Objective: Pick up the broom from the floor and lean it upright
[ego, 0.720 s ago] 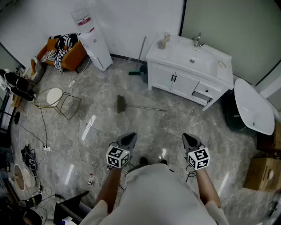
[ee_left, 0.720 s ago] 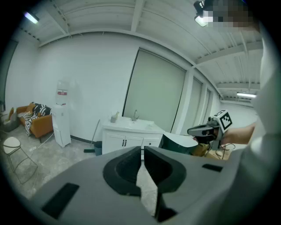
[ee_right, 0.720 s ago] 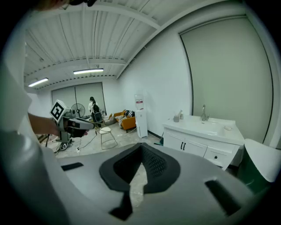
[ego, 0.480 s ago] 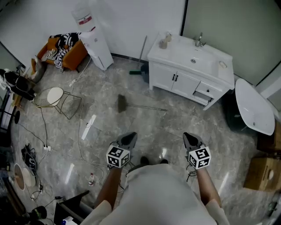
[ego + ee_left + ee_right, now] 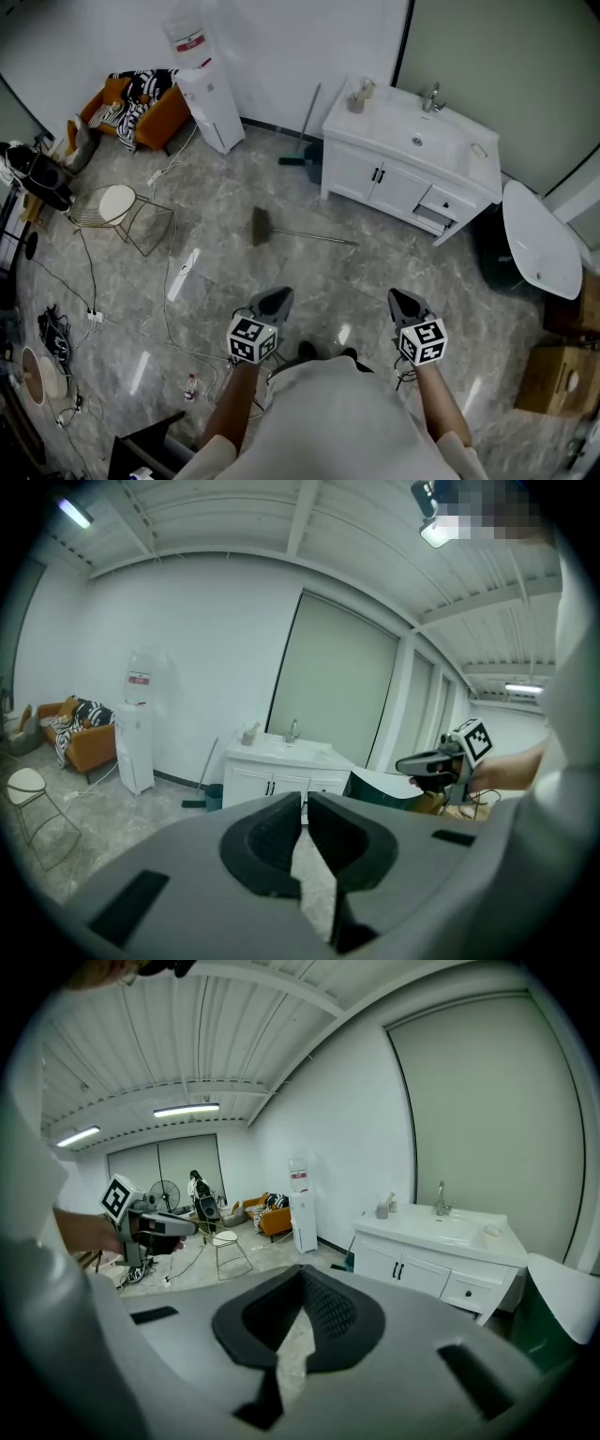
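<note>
The broom (image 5: 302,232) is seen lying flat on the grey marbled floor (image 5: 216,272). Its dark head is turned to the left of the head view, and its thin handle is stretched to the right, toward the white sink cabinet (image 5: 398,173). It is touched by neither gripper.

The left gripper (image 5: 276,299) and the right gripper (image 5: 405,301) are held side by side in front of the person's body. Both are tipped somewhat downward and kept above the floor, well short of the broom. In the left gripper view the jaws are seen closed to a thin slit, with nothing caught between them. In the right gripper view the jaws are seen met at their tips, and nothing is gripped there either.

A second long-handled tool (image 5: 307,127) is leaned against the white wall just left of the sink cabinet. A water dispenser (image 5: 208,94) is placed further left along that wall, with an orange sofa (image 5: 141,117) in the corner near it. A wire stool (image 5: 120,206) is set on the floor, well to the left of the broom.
</note>
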`<act>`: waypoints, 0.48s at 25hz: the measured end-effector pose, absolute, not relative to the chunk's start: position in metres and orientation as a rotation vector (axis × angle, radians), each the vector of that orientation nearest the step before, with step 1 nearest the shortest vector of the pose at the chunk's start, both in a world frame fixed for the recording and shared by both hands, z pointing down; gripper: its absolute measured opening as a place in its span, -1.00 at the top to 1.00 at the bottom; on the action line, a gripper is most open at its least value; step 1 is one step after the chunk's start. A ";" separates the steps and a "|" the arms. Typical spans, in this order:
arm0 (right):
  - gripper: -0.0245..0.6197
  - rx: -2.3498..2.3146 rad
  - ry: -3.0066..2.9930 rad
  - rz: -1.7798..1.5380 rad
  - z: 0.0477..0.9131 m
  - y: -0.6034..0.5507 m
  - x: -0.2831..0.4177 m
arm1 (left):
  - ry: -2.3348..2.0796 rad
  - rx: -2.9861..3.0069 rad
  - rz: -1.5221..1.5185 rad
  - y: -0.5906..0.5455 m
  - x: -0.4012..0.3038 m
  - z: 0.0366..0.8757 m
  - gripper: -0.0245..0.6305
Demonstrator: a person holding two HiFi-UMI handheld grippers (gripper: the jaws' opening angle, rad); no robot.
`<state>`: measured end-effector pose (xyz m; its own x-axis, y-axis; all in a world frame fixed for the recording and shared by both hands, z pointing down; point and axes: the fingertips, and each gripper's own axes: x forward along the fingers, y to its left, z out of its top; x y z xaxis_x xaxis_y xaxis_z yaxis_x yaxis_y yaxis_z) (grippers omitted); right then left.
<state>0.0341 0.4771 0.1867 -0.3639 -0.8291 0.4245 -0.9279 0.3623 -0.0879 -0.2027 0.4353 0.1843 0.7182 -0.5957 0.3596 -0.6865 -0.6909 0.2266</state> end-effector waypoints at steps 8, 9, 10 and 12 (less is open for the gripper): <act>0.92 1.533 -2.309 0.434 0.190 0.472 -0.001 | -0.982 2.580 0.366 0.432 -0.231 0.188 0.85; 0.92 1.534 -2.308 0.433 0.190 0.472 -0.004 | -0.979 2.579 0.365 0.432 -0.233 0.190 0.85; 0.92 1.535 -2.308 0.433 0.190 0.473 -0.007 | -0.976 2.579 0.364 0.432 -0.236 0.191 0.85; 0.92 1.540 -2.307 0.429 0.190 0.472 -0.013 | -0.968 2.577 0.368 0.432 -0.241 0.194 0.85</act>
<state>-0.0131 0.4723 0.1898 -0.3592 -0.8266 0.4332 -0.9271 0.3693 -0.0641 -0.2412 0.4319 0.1940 0.7310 -0.5785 0.3619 -0.6729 -0.6993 0.2412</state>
